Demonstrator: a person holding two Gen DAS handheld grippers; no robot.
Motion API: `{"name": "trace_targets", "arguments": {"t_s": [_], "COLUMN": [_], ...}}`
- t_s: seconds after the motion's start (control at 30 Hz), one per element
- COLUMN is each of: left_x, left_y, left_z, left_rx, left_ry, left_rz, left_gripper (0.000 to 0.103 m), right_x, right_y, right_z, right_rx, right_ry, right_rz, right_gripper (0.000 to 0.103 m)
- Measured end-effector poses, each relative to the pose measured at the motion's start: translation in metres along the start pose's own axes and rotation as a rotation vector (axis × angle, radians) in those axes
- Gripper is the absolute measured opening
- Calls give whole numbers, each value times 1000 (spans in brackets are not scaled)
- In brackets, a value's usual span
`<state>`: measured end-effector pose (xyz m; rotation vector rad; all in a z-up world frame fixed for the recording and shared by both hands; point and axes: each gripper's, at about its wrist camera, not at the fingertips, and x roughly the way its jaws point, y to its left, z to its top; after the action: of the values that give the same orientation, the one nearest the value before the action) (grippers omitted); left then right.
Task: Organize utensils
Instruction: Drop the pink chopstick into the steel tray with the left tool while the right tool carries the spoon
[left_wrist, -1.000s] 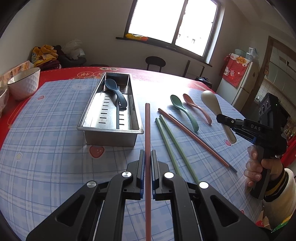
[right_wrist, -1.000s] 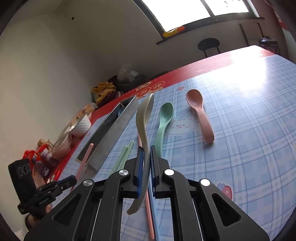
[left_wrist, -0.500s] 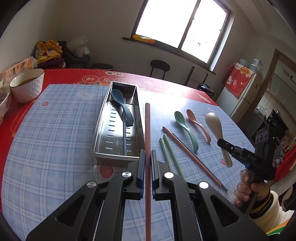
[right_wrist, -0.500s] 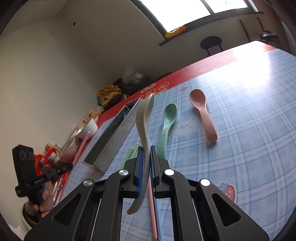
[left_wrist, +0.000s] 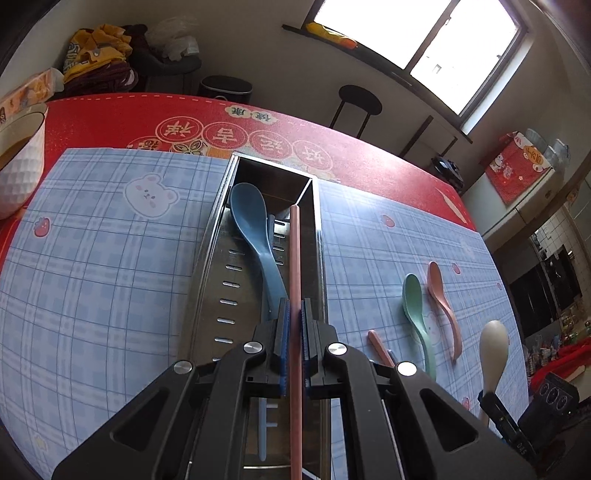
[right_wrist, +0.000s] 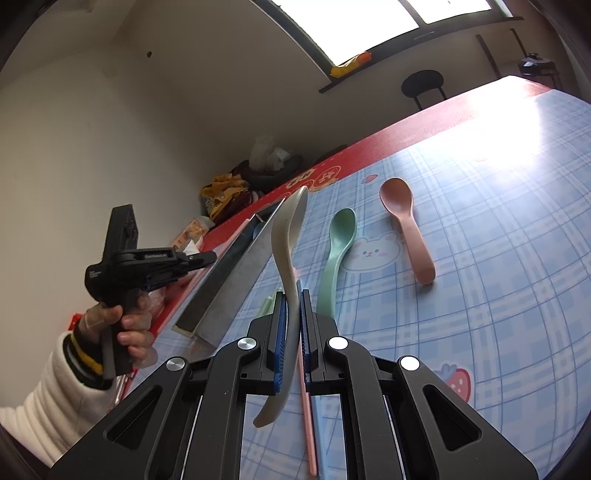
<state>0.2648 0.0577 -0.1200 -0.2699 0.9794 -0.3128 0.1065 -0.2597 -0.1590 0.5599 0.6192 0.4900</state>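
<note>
My left gripper (left_wrist: 294, 314) is shut on a pink chopstick (left_wrist: 294, 258), held lengthwise above the steel utensil tray (left_wrist: 207, 251). A blue spoon (left_wrist: 255, 229) lies inside the tray. In the right wrist view my right gripper (right_wrist: 291, 299) is shut on the handle of a cream spoon (right_wrist: 286, 236), raised over the table. The left gripper (right_wrist: 207, 257) shows there too, held by a hand in a white sleeve, over the tray (right_wrist: 236, 280). On the cloth lie a green spoon (right_wrist: 338, 254), a pink spoon (right_wrist: 406, 225) and a second pink chopstick (right_wrist: 306, 402).
A white bowl (left_wrist: 18, 162) stands at the table's left edge. Green chopsticks (right_wrist: 266, 305) peek out beside my right gripper. The table carries a blue checked cloth (left_wrist: 92, 258) over red. A black stool (left_wrist: 360, 101) stands beyond the far side.
My left gripper has travelled forward and left with the pink chopstick, from in front of the tray to directly above it. The right gripper has kept still with the cream spoon.
</note>
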Motion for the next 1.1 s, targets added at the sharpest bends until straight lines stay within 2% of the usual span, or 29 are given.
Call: {"name": "trace_targets", "arguments": {"t_s": [0.17, 0.27, 0.43, 0.6, 0.83, 0.9, 1.1], "left_x": [26, 33, 38, 41, 42, 41, 12], "left_y": [6, 4, 2, -2, -4, -7, -13], "left_z": [8, 7, 6, 10, 11, 10, 6], "left_rx": [-17, 5, 14, 41, 68, 89, 134], "left_ry": [60, 95, 111, 123, 121, 128, 35], "left_rz": [20, 25, 23, 69, 100, 80, 61], "left_gripper": [6, 6, 6, 6, 6, 6, 12], "right_x": [1, 3, 3, 2, 2, 2, 1], "right_y": [-3, -2, -2, -2, -3, -4, -4], "right_z": [1, 1, 1, 1, 1, 1, 0], "right_rx": [3, 0, 1, 4, 3, 4, 7], "right_ry": [4, 7, 6, 4, 5, 5, 5], "right_rz": [8, 10, 10, 8, 8, 8, 6], "right_gripper": [7, 7, 7, 7, 7, 7, 7]}}
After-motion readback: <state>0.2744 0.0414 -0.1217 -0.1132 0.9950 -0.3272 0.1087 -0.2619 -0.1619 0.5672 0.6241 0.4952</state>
